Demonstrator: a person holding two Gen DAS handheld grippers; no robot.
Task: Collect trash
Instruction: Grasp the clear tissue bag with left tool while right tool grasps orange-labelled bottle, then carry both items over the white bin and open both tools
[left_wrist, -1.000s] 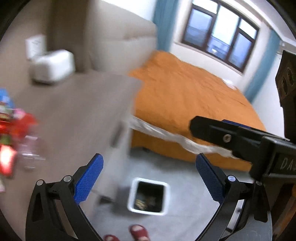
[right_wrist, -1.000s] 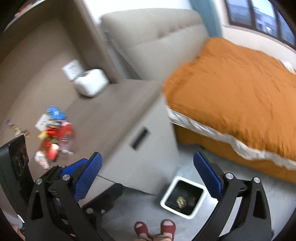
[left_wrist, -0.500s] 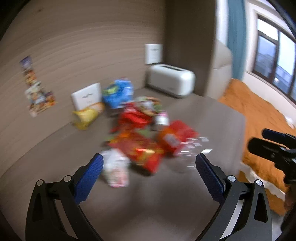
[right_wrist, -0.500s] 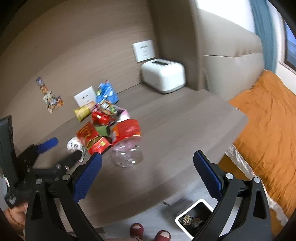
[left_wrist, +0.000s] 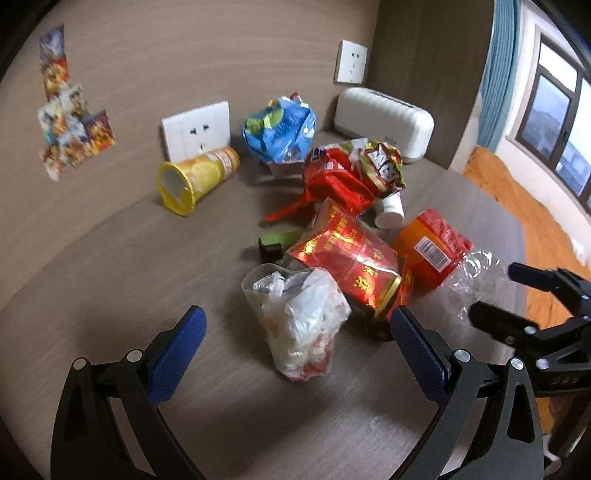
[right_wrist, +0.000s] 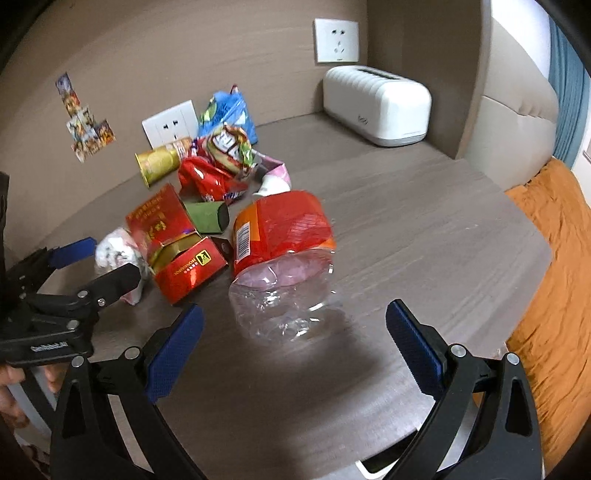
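Two open grippers frame your pile of trash at center frame on the wood-grain tabletop (left_wrist: 129, 258). Your left gripper (left_wrist: 297, 345) spreads empty around a crumpled plastic bag of tissues (left_wrist: 299, 321), lying against a shiny red carton (left_wrist: 351, 266). Your right gripper (right_wrist: 293, 345) gapes before a crushed clear bottle with a red-orange label (right_wrist: 284, 262). A white toaster (right_wrist: 376, 105) sits upper right.

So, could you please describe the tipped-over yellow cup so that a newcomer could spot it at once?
Start at the white wall socket just above the wooden table, left of the blue bag. The yellow cup lies on its side right under that socket. Unlike the crumpled wrappers nearby, it is a rigid cone with its open mouth showing.
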